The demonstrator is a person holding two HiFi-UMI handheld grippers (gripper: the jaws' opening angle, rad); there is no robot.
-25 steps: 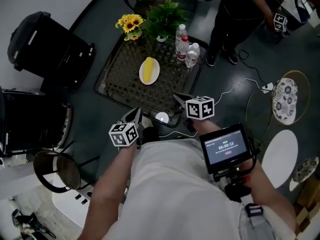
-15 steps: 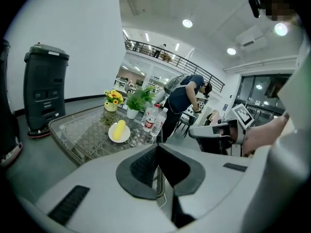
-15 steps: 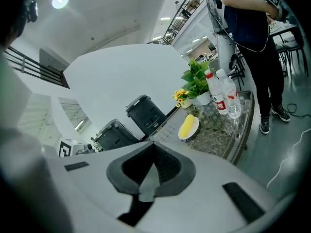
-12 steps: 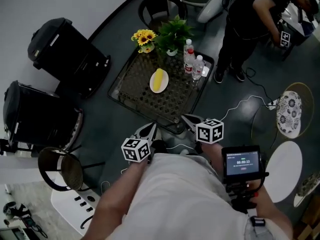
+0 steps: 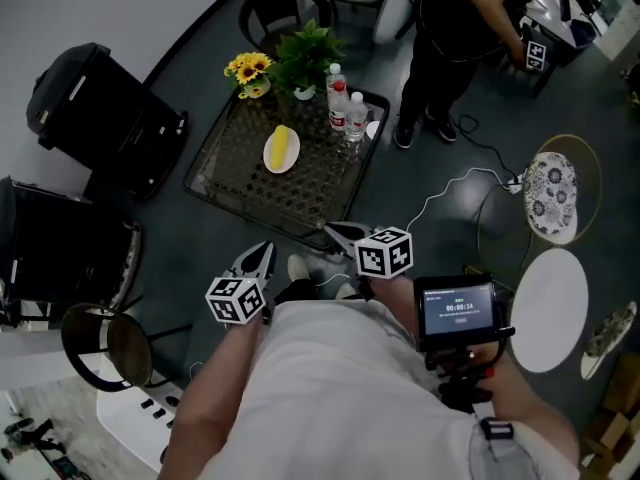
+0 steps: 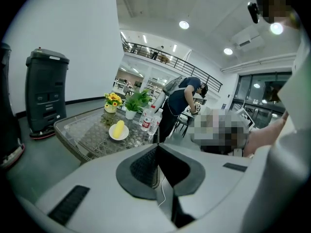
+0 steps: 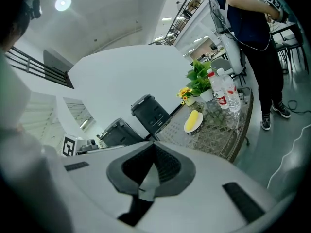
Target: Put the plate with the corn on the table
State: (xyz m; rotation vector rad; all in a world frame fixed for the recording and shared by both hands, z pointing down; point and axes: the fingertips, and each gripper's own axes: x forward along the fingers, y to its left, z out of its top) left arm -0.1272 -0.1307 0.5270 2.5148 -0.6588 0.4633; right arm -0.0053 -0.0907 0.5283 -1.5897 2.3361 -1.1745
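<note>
A white plate with a yellow corn cob (image 5: 281, 149) lies on the glass-topped wicker table (image 5: 232, 173), also seen as the plate (image 6: 118, 130) and the plate (image 7: 193, 121) in the two gripper views. Both grippers hang in front of the table's near edge, apart from it and close to the person's body. My left gripper (image 5: 262, 251) is shut with nothing in it, its jaws meeting tip to tip (image 6: 156, 147). My right gripper (image 5: 331, 230) is shut too and holds nothing (image 7: 153, 144).
Two water bottles (image 5: 345, 108), sunflowers (image 5: 247, 70) and a green plant (image 5: 300, 50) stand at the table's far end. Black bins (image 5: 95, 98) are at the left, a round chair (image 5: 110, 343) lower left. A standing person (image 5: 450, 28), a floor cable (image 5: 450, 183) and round tables (image 5: 547, 308) are on the right.
Both grippers have drawn back from the table's near edge toward the person's body and risen a little. The plate stays on the table. The jaws stay shut.
</note>
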